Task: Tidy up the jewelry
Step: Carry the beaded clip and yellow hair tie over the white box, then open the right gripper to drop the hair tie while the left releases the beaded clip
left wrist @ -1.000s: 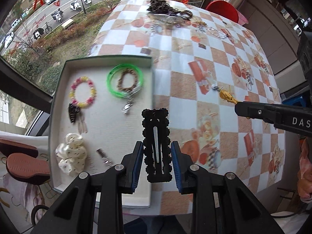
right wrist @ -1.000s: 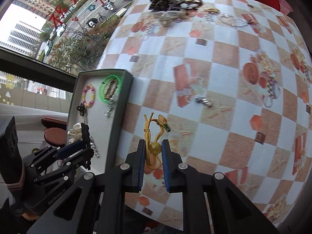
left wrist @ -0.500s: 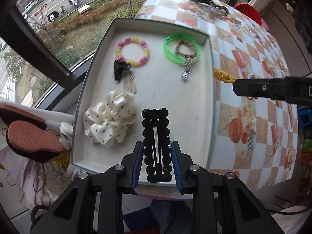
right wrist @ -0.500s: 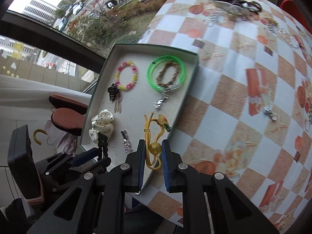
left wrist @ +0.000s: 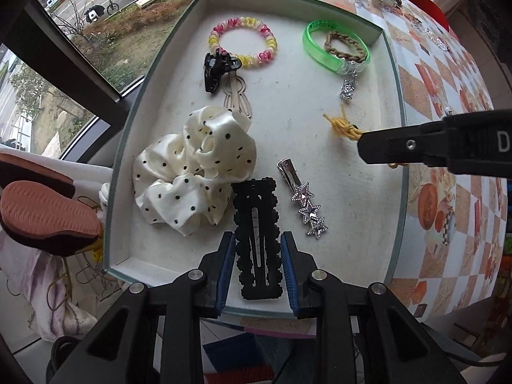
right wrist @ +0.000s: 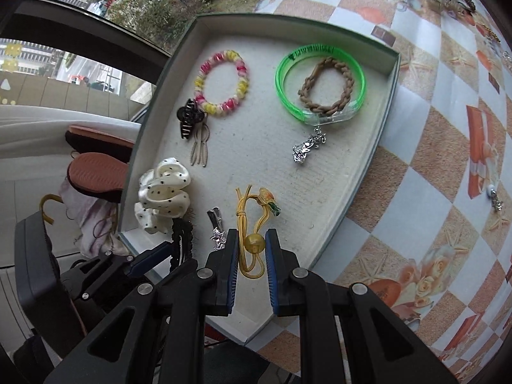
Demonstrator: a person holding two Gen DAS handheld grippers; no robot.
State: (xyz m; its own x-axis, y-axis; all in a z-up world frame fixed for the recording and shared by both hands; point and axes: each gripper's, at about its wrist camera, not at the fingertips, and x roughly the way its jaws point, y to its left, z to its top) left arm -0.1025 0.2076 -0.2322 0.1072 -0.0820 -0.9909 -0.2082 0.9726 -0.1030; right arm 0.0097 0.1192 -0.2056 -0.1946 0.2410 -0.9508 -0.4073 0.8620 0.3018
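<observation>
Left gripper (left wrist: pixel 258 264) clamped on black snap clip (left wrist: pixel 256 236) at tray (left wrist: pixel 396 160) near edge; right gripper (right wrist: pixel 251 264) pinching yellow hair tie (right wrist: pixel 252 233) alongside; risks snagging star clip (left wrist: pixel 304 204) between on release.

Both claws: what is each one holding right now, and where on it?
Left claw grips the black snap clip by its long sides, near end. Right claw pinches the yellow hair tie at its bead.

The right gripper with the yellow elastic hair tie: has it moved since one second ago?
Yes. The right gripper has carried the yellow elastic hair tie from above the checkered tablecloth leftward to above the green-rimmed tray.
</observation>
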